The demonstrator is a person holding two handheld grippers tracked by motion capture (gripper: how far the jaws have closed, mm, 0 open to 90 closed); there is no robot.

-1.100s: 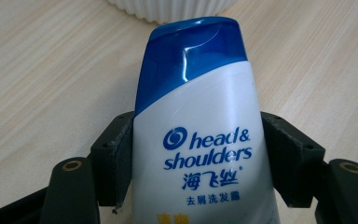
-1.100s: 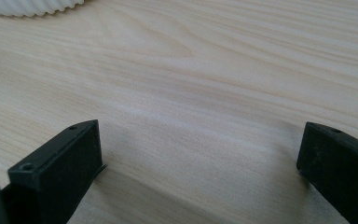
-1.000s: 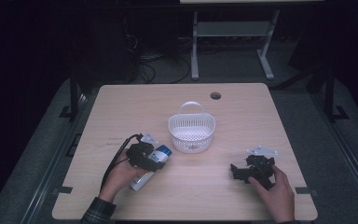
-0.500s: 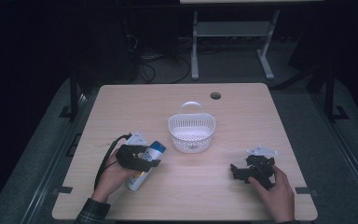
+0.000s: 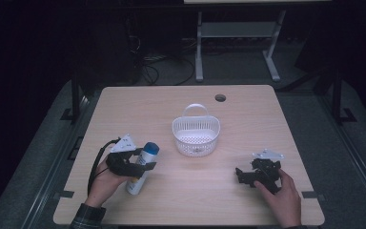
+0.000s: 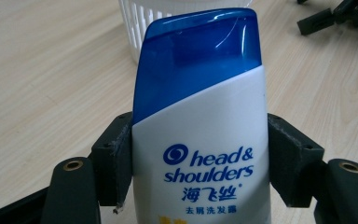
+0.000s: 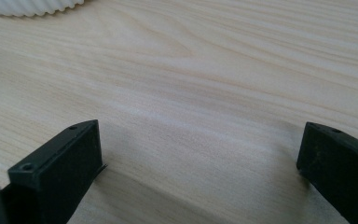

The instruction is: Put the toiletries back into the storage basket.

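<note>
One bottle — white, blue cap — clamped at both sides by the left gripper, near the table's front left, cap end tilted toward the basket. One white basket, mid-table, handle at its far side. One right gripper — jaws spread wide, bare wood between them, resting front right, well apart from the bottle.

The left gripper, clamped on the white plastic shampoo bottle with a blue cap, has drawn back from the white slatted plastic basket toward the table's left side and near edge, carrying the bottle with it; the blue cap, just beside the basket 1 second ago, now stands apart from it
</note>
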